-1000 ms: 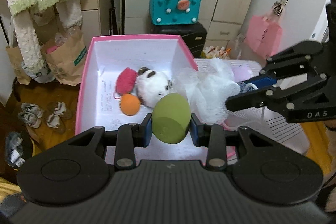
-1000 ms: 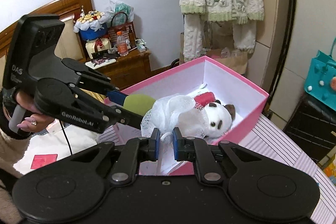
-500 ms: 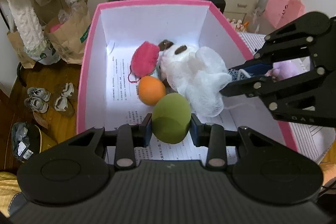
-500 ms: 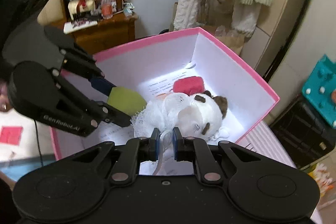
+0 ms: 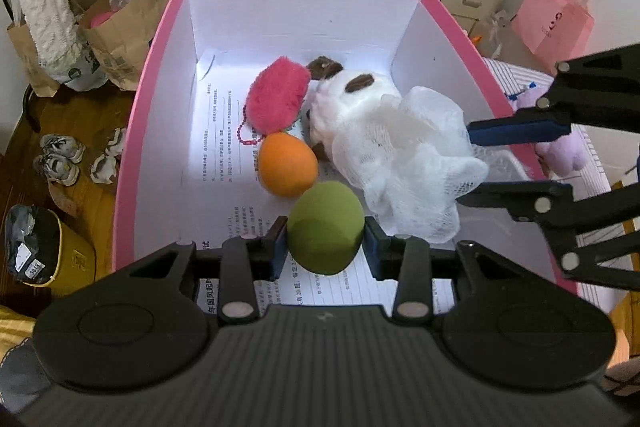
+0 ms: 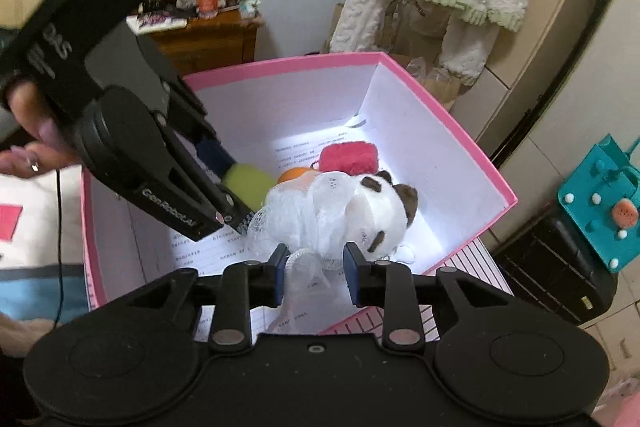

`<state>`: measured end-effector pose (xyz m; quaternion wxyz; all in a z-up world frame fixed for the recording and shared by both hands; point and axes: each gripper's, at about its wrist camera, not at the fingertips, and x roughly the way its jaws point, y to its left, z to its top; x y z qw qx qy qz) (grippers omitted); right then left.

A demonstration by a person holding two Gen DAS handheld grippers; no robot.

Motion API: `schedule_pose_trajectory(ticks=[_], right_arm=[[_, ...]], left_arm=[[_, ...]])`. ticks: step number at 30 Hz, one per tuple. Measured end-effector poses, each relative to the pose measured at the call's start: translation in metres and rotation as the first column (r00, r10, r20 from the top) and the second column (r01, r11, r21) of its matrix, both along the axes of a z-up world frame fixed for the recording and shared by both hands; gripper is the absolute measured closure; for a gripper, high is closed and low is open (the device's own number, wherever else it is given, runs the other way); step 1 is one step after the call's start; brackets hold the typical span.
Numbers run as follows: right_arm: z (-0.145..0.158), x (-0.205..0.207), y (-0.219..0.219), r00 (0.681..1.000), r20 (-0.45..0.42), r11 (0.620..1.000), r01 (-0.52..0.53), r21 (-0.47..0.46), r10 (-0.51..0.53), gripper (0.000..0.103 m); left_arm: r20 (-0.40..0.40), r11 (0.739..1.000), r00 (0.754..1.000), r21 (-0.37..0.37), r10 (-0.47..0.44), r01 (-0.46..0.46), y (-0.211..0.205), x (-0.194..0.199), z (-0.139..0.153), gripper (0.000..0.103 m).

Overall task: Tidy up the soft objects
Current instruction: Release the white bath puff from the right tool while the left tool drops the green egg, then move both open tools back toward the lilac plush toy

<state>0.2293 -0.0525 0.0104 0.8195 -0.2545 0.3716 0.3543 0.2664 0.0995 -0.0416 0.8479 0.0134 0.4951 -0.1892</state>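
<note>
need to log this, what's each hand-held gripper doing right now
Left hand-held gripper: opening, green sponge egg between its pads.
Right hand-held gripper: opening, pads clear of white mesh pouf.

Light: you had even indoor light | Glare: box floor [image 6: 384, 155] blown out white | Blur: left gripper [image 6: 236, 195] body motion-smeared | Edges: strong fisheye bending

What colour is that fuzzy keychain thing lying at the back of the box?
The fuzzy keychain is bright pink, with a matching pink bead chain. It shows best in the left wrist view.
</note>
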Motion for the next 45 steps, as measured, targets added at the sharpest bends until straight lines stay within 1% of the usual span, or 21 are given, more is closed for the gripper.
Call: schedule_pose_trajectory(ticks=[4,5,6,11,16,20,23,27,30,33,38,42,45], right_arm=[[0.005,0.002,-0.011,0.999,-0.042,0.996,0.024,0.082,-0.021,0.069],[0.007,0.001,-0.014,0.998,-0.053,0.994,0.032,0.106,-0.026,0.067],[0.009,0.0,-0.017,0.998,-0.061,0.991,0.036,0.128,-0.028,0.066],[0.016,-0.003,-0.029,0.993,-0.109,0.975,0.065,0.213,-0.043,0.065],[0.024,-0.013,-0.04,0.99,-0.129,0.96,0.095,0.262,-0.062,0.065],[0.034,-0.029,-0.05,0.99,-0.121,0.955,0.1,0.28,-0.069,0.065],[0.043,-0.044,-0.06,0.991,-0.117,0.95,0.095,0.296,-0.063,0.064],[0.054,-0.066,-0.074,0.993,-0.102,0.948,0.083,0.308,-0.053,0.061],[0.059,-0.082,-0.087,0.995,-0.089,0.947,0.08,0.31,-0.055,0.06],[0.061,-0.097,-0.101,0.994,-0.09,0.948,0.09,0.306,-0.065,0.06],[0.059,-0.118,-0.127,0.991,-0.085,0.947,0.128,0.293,-0.107,0.056],[0.052,-0.131,-0.148,0.987,-0.077,0.944,0.159,0.288,-0.143,0.055],[0.045,-0.139,-0.16,0.983,-0.081,0.948,0.181,0.261,-0.166,0.055]], left_arm=[[0.052,1.0,0.999,0.03,0.003,-0.005,-0.002,-0.007,0.006,0.057],[0.063,0.999,0.998,0.031,0.004,-0.006,-0.002,-0.009,0.008,0.051],[0.069,1.0,0.998,0.027,0.01,-0.012,-0.001,-0.01,0.01,0.049],[0.104,0.999,0.994,0.017,0.029,-0.03,0.004,-0.022,0.024,0.048],[0.144,0.999,0.989,0.036,0.018,-0.023,0.002,-0.045,0.046,0.047],[0.141,0.999,0.99,0.037,-0.009,0.003,-0.002,-0.064,0.065,0.046],[0.152,0.997,0.988,0.071,-0.034,0.023,-0.009,-0.082,0.08,0.045],[0.163,0.995,0.985,0.087,-0.064,0.05,-0.019,-0.103,0.095,0.043],[0.187,0.991,0.977,0.107,-0.103,0.084,-0.03,-0.12,0.104,0.043],[0.206,0.985,0.968,0.125,-0.142,0.118,-0.041,-0.137,0.109,0.041],[0.206,0.974,0.956,0.131,-0.207,0.182,-0.064,-0.155,0.112,0.04],[0.211,0.961,0.941,0.132,-0.265,0.241,-0.086,-0.163,0.11,0.04],[0.23,0.957,0.93,0.12,-0.286,0.264,-0.098,-0.169,0.111,0.04]])
